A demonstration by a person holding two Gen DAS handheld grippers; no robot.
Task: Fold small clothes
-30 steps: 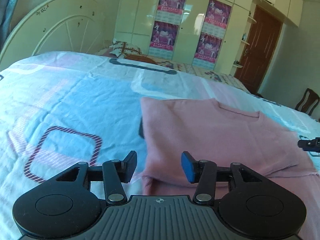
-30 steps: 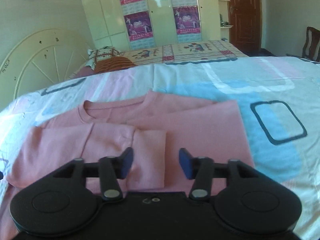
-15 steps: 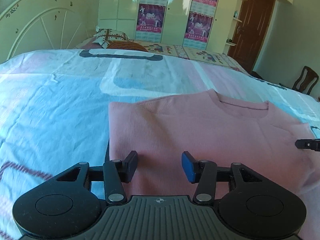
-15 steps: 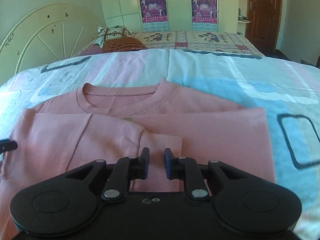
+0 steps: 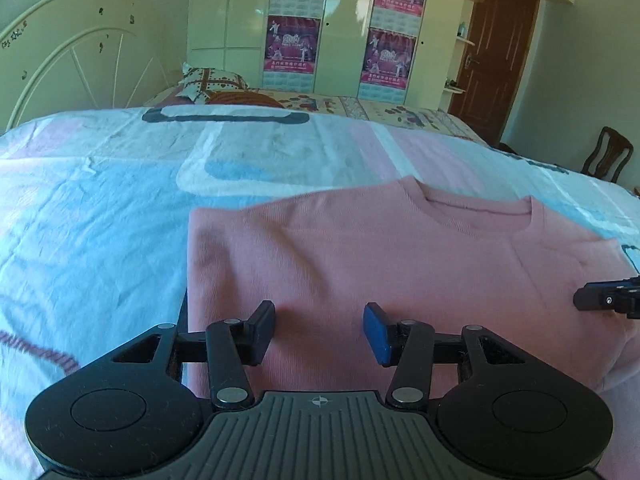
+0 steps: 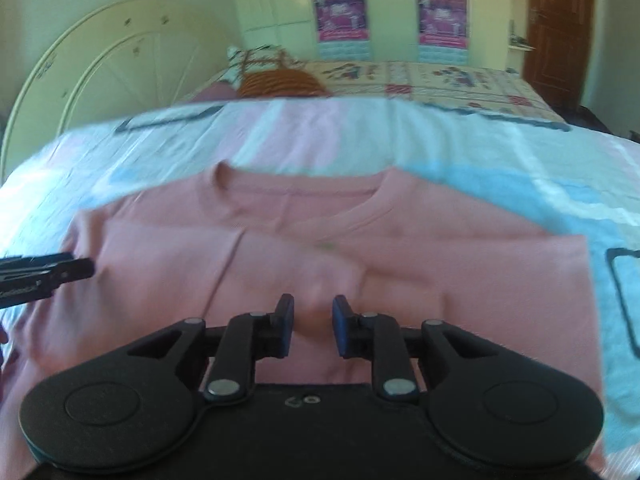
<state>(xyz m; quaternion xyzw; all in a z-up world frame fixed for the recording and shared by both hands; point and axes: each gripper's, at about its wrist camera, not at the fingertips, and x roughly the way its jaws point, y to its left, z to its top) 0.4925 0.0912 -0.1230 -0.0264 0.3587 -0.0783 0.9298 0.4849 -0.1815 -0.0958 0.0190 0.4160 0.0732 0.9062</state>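
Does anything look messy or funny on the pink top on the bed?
Mostly neat: the pink top lies flat on the bedspread, sides folded in. One odd spot: a small bump of cloth is bunched between the right tongs, whose jaws are opening. The left tongs are open over smooth cloth.

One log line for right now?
pink sweater: flat on bed | left claw: open | right claw: opening, fabric bunched between

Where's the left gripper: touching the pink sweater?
Cannot tell: left wrist view shows left gripper open over pink sweater, but neither contact nor gap plainly.
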